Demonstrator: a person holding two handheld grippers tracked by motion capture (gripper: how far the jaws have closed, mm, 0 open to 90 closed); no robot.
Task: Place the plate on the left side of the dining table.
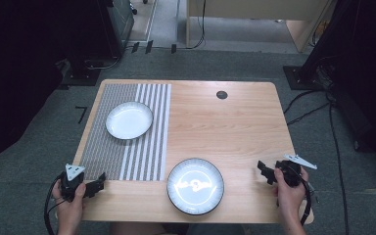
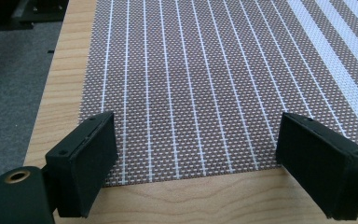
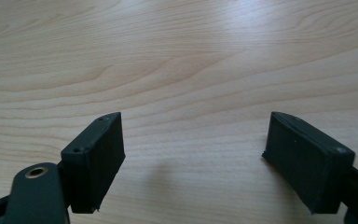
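Two open grippers wait at the near edge of a light wooden table [image 1: 235, 122].

The left gripper [image 1: 99, 182] and right gripper [image 1: 261, 168] stand jaws wide, empty. Between them sits one dark-rimmed round plate [image 1: 195, 185], its centre markings unreadable; farther left, one white round plate [image 1: 129, 120] rests on a brown-and-white striped woven placemat [image 1: 127, 156].

No readable text, label or number anywhere.

A dark-rimmed plate [image 1: 195, 186] lies flat at the near edge; a white plate [image 1: 129, 120] sits far left on the mat [image 1: 127, 161].
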